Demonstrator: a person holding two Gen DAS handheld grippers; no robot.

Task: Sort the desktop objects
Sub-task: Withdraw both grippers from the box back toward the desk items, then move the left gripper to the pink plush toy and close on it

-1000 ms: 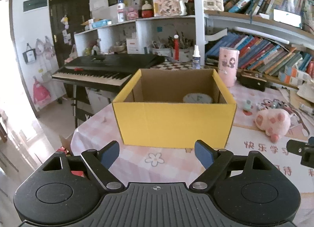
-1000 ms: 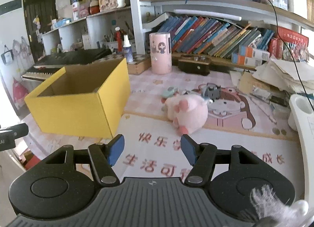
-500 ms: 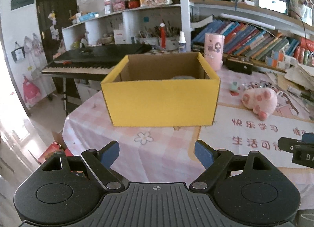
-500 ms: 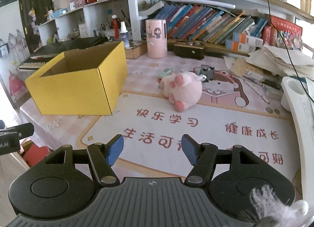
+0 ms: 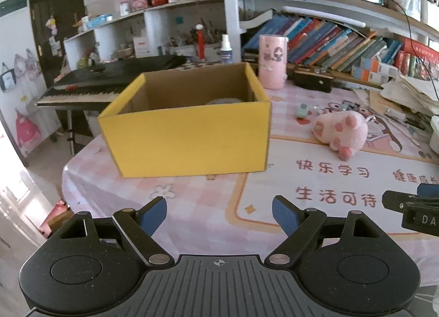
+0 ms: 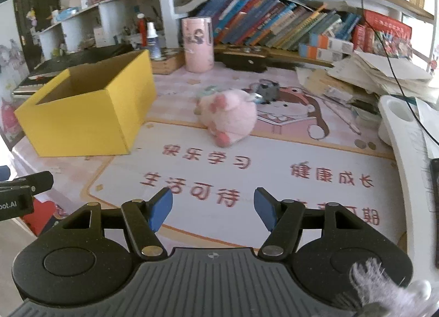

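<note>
A yellow cardboard box [image 5: 189, 138] stands open on the pink table mat, with a grey round thing [image 5: 223, 101] inside. It also shows in the right wrist view [image 6: 82, 122]. A pink plush toy [image 5: 341, 131] lies to the box's right; in the right wrist view the toy [image 6: 229, 116] is ahead of centre. A small green item [image 5: 302, 110] and a grey item [image 6: 267, 93] lie behind the toy. My left gripper [image 5: 219, 215] is open and empty, well short of the box. My right gripper [image 6: 213, 207] is open and empty, short of the toy.
A pink cylinder [image 6: 198, 42], a spray bottle [image 5: 226, 49] and a black case [image 6: 244, 59] stand at the back under bookshelves. Loose papers [image 6: 370, 75] pile at the right. A white holder [image 6: 395, 119] sits at the right edge. A keyboard [image 5: 109, 83] stands beyond the table's left edge.
Both grippers have pulled back and away from the box and toy, which look smaller and farther now. The left view has swung right. Both jaws stay open.
</note>
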